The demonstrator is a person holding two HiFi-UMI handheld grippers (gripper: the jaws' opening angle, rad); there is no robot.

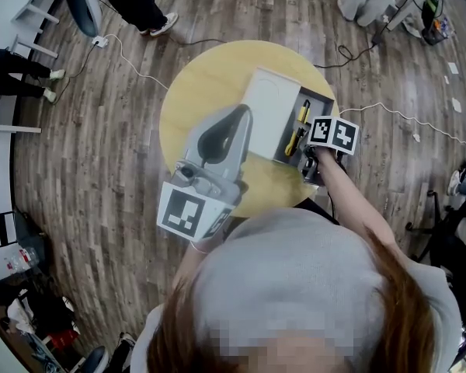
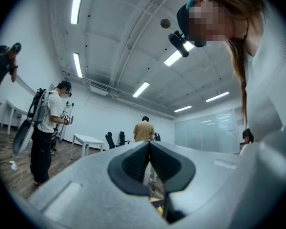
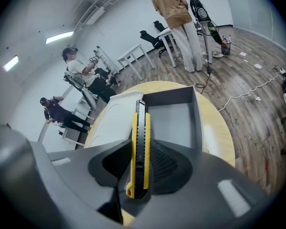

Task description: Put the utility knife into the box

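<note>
A yellow and black utility knife (image 3: pixel 139 147) stands lengthwise between the pads of my right gripper (image 3: pixel 143 146), which is shut on it. Its tip points at the open grey box (image 3: pixel 174 120), whose white lid (image 3: pixel 117 116) lies folded back to the left. In the head view the knife (image 1: pixel 299 127) hangs over the box (image 1: pixel 320 99), with the right gripper (image 1: pixel 307 151) at the box's near edge. My left gripper (image 1: pixel 231 123) hovers over the lid (image 1: pixel 268 107), raised off the round yellow table (image 1: pixel 202 84). In its own view the left gripper (image 2: pixel 149 146) holds nothing and its tips meet.
A white cable (image 1: pixel 140 68) and a black cable (image 1: pixel 349 53) run across the wooden floor around the table. Several people stand in the room, one in a tan shirt (image 3: pixel 174 8) by white desks and black chairs. Another person sits at the left (image 1: pixel 15 68).
</note>
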